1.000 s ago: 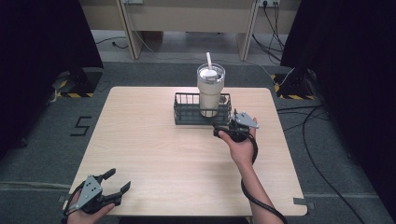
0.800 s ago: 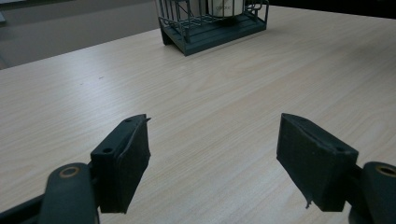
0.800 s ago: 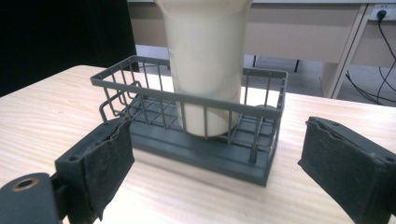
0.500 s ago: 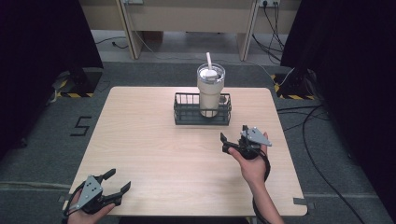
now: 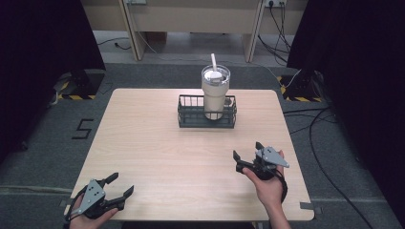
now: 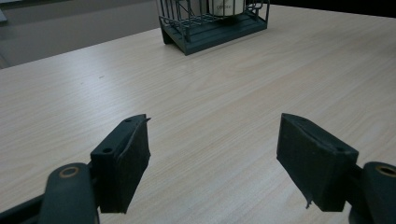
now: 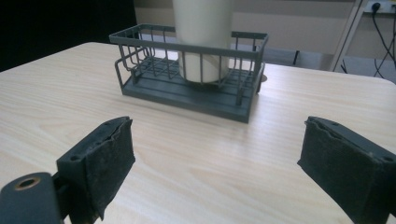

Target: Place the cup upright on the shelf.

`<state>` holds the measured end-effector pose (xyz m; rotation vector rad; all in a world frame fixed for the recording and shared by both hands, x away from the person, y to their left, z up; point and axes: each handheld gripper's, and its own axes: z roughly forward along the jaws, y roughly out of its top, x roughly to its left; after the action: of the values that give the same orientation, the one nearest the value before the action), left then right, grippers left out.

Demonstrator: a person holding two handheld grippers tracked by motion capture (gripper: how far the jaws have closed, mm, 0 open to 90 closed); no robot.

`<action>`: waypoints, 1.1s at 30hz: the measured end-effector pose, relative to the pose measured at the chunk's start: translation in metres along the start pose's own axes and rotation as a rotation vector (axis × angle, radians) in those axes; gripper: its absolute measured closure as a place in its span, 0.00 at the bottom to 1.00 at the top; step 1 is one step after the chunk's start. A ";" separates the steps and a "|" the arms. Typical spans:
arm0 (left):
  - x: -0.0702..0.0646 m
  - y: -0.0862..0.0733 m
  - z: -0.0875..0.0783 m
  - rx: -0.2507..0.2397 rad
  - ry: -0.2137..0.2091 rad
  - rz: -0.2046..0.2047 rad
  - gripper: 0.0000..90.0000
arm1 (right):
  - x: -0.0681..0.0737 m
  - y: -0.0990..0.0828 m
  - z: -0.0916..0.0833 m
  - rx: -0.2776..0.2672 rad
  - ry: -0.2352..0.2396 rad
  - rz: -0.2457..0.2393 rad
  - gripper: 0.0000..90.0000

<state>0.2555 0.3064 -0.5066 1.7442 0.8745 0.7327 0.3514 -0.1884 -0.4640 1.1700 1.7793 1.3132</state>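
Since the earlier frame, we see the right gripper drawn back from the basket toward the table's near right, jaws apart. Left gripper sits near left, jaws apart. Tumbler stands upright in the basket, far centre.

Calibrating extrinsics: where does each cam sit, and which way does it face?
High view: above the near edge, facing forward-down on the pale wooden table; both hands, left claw, right claw.
Left gripper view: on the left claw, low, facing the dark wire basket.
Right gripper view: on the right claw, nearer.
All share the basket and cream tumbler.
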 end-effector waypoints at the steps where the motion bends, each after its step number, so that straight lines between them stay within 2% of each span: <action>1: 0.000 0.000 0.000 0.000 -0.001 0.001 0.28 | -0.001 -0.003 -0.003 0.002 0.002 0.010 0.11; 16: -0.001 0.000 0.000 0.002 0.001 0.002 0.28 | -0.005 -0.033 -0.040 0.013 -0.019 0.030 0.12; 26: -0.001 0.001 0.000 -0.007 -0.001 0.003 0.28 | -0.007 -0.048 -0.053 -0.005 -0.046 0.035 0.12; 33: 0.000 0.001 0.000 -0.006 0.000 0.000 0.28 | -0.005 -0.052 -0.053 -0.002 -0.020 0.023 0.12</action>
<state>0.2558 0.3061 -0.5056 1.7385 0.8720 0.7347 0.2925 -0.2198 -0.4975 1.2023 1.7543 1.3117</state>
